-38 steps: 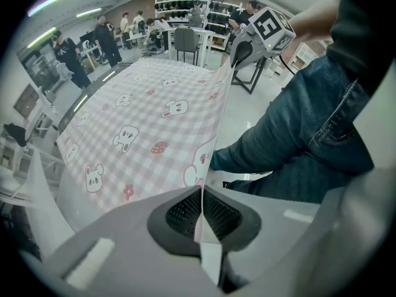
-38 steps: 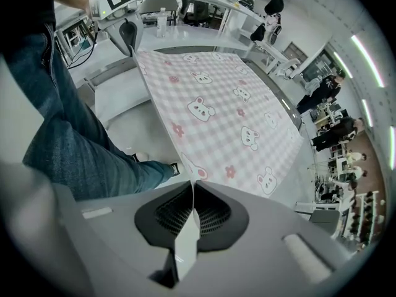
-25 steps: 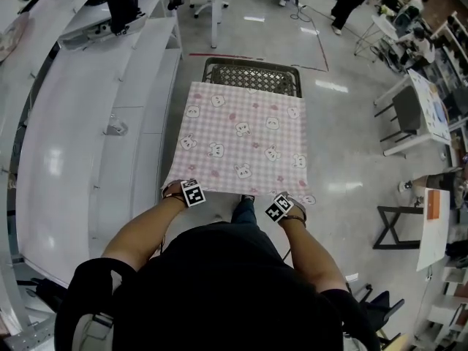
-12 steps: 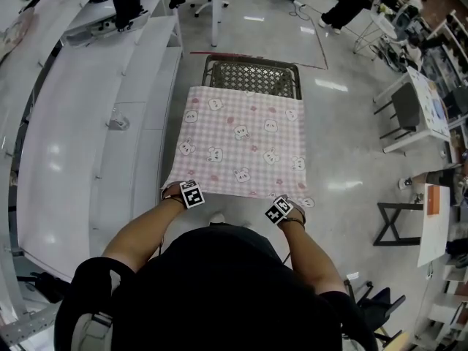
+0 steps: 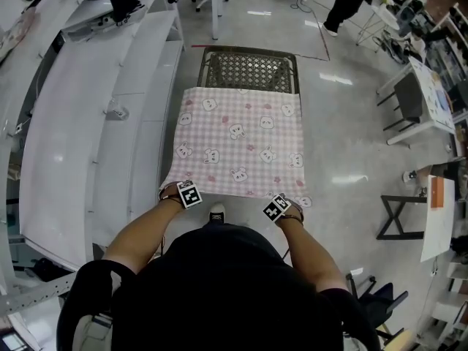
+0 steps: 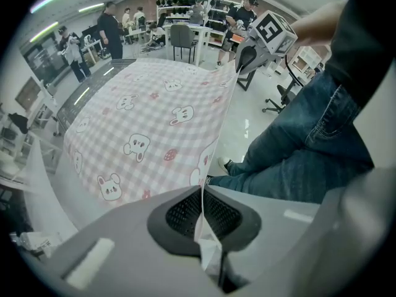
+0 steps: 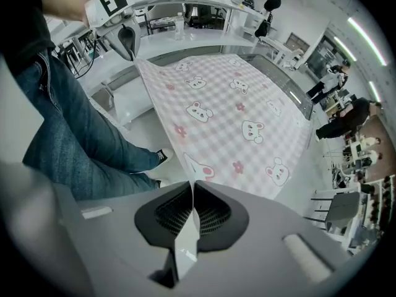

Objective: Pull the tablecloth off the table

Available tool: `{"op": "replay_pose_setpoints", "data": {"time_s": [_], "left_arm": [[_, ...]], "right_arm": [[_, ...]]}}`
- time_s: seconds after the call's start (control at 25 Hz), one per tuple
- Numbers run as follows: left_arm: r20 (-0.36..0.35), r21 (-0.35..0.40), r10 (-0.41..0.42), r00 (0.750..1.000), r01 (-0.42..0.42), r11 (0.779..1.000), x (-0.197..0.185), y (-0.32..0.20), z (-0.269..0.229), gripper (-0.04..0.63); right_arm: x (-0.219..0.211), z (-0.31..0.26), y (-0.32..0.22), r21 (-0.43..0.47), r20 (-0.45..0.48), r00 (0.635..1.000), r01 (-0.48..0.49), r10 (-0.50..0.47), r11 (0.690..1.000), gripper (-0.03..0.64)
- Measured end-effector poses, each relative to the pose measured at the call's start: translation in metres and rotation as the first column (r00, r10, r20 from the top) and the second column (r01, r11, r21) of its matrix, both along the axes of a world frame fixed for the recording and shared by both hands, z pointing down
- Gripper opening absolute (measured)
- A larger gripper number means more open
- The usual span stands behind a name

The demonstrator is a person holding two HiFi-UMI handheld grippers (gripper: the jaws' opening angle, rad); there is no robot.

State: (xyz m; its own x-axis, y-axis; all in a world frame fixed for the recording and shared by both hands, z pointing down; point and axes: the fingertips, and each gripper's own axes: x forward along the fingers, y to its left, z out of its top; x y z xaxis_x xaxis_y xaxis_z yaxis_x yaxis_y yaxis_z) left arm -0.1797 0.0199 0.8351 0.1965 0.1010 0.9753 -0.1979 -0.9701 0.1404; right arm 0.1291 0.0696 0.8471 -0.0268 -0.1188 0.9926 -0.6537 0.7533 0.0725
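The left claw (image 6: 202,210) was pinched tight on one near corner of the pink bunny tablecloth (image 5: 241,141). The right claw (image 7: 193,210) was pinched tight on the other near corner. The tablecloth lay spread over the surface (image 5: 247,70), whose far end showed bare. Its near edge hung in the air by the person's legs (image 6: 297,147).
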Motion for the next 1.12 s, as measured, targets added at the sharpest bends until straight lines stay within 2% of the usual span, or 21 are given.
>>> {"op": "replay_pose_setpoints", "data": {"time_s": [0.36, 0.68, 1.0, 1.12], "left_arm": [[0.01, -0.016, -0.034, 0.999, 0.034, 0.999, 0.013, 0.059, 0.001, 0.003], [-0.015, 0.04, -0.097, 0.995, 0.097, 0.994, 0.014, 0.071, -0.017, 0.002], [-0.025, 0.063, -0.16, 0.987, 0.161, 0.985, 0.011, 0.084, -0.03, 0.002], [-0.051, 0.099, -0.144, 0.988, 0.149, 0.984, 0.017, 0.08, -0.04, 0.002]], "right_arm": [[0.012, 0.003, 0.057, -0.032, 0.029, 0.999, 0.046, -0.045, 0.998, 0.031], [0.015, -0.02, 0.057, 0.101, 0.032, 0.997, 0.064, -0.068, 0.993, 0.032], [0.016, -0.039, 0.074, 0.152, 0.032, 0.994, 0.096, -0.102, 0.984, 0.034], [0.016, -0.046, 0.085, 0.166, 0.046, 0.994, 0.094, -0.103, 0.982, 0.034]]}}
